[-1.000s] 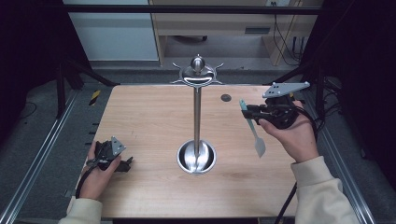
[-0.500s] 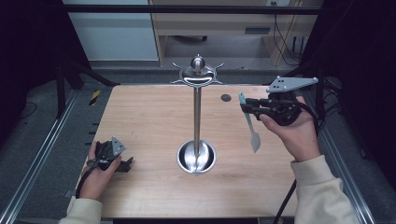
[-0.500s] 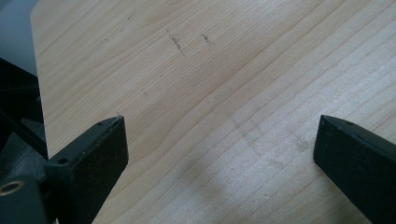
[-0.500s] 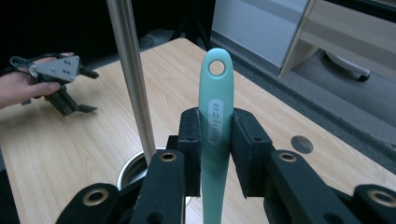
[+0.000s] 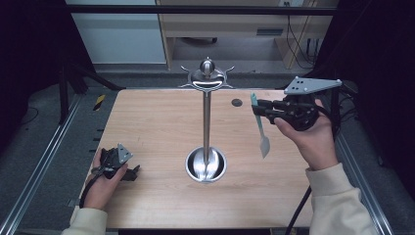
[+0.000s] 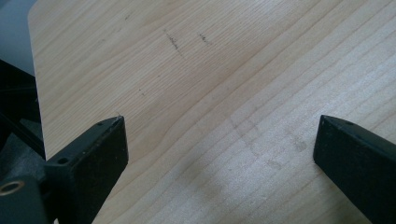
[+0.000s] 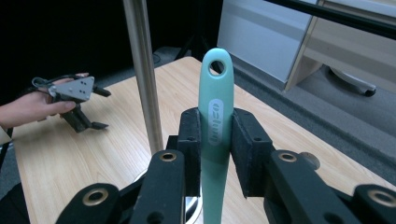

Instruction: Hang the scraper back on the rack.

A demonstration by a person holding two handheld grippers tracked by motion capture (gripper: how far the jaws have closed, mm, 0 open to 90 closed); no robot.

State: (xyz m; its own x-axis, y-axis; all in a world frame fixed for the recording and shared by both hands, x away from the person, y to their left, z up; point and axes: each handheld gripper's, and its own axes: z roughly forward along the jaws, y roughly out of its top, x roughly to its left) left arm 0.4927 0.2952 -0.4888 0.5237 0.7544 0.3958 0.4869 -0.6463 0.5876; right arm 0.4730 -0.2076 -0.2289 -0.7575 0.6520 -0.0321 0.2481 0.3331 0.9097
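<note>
utensil: a mint-green utensil (image 5: 259, 122) with a pale flat blade, hanging blade-down above the right side of the counter (image 5: 156, 122), well clear of the wood and to the right of the metal stand (image 5: 207, 122).
where it is held: by the upper handle, just below the hanging hole (image 7: 216, 67), which stands free above the pads in the right gripper view.
how it will handle: looks light and slim; the handle reads as smooth plastic or silicone, so i judge it could slip or pivot between the pads if the blade is knocked. the blade looks thin, possibly a little flexible; i cannot tell for sure.
best hold: the present one near the hole seems sound for hanging it, since the hole stays open; a lower hold would steady the blade but cover less useful ground.
right tongs: the right tongs (image 7: 216, 140) are clenched on the utensil handle, pads flat on both sides, handle roughly upright between them.
left tongs: the left tongs (image 6: 219, 149) are spread wide with nothing between them, hovering just over or resting near bare wood at the near-left of the counter.
stand: a polished post on a round base (image 5: 206, 166), with hooked arms at its top (image 5: 207, 78); no utensil hangs there.
</note>
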